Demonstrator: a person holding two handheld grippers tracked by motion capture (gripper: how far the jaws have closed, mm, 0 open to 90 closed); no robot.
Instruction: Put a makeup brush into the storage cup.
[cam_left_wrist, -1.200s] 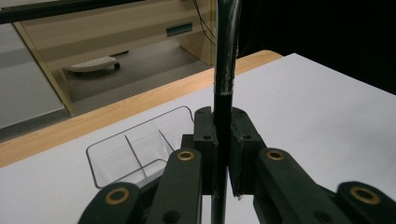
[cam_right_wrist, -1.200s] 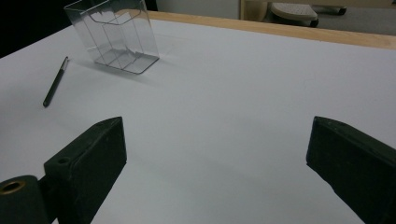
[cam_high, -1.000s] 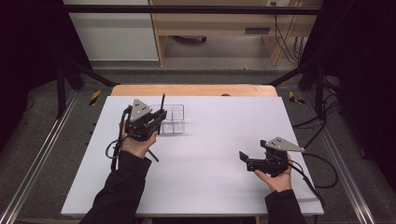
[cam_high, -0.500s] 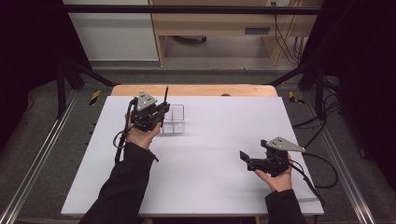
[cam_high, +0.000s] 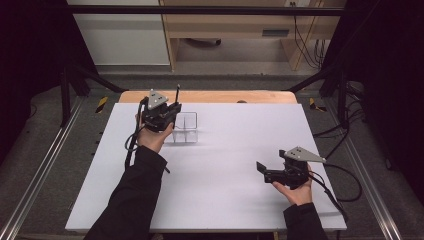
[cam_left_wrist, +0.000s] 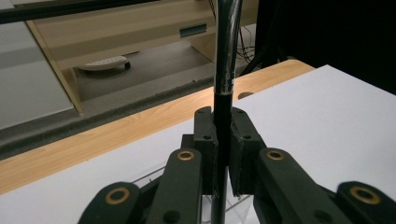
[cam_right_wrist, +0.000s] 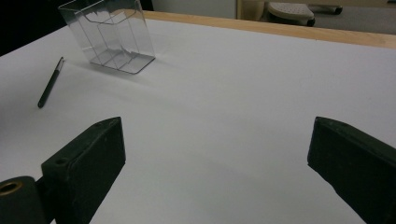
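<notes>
1. Pen (cam_left_wrist: 225, 60), black and held upright, is clamped between the closed jaws of the left gripper (cam_left_wrist: 223, 140); its top runs out of the left gripper view, and its lower end is hidden behind the jaws.
2. From the high view the pen shows as a thin dark stick (cam_high: 177, 93) rising above the left gripper (cam_high: 161, 114), which the left hand (cam_high: 152, 137) holds over the clear holder (cam_high: 186, 127) near the far left of the white table (cam_high: 225, 165).
3. Whether the pen's tip touches or sits inside the holder cannot be told; the gripper body covers that spot.
4. Clear holder shows divided compartments in the right gripper view (cam_right_wrist: 112, 35), but its walls are faint and hard to count.
5. A second pen (cam_right_wrist: 50, 82) lies flat on the table beside the holder, apart from it.
6. Right gripper (cam_right_wrist: 215, 149) has its jaws standing wide apart with nothing between them; it rests low at the table's right side (cam_high: 280, 172), well apart from the holder.
</notes>
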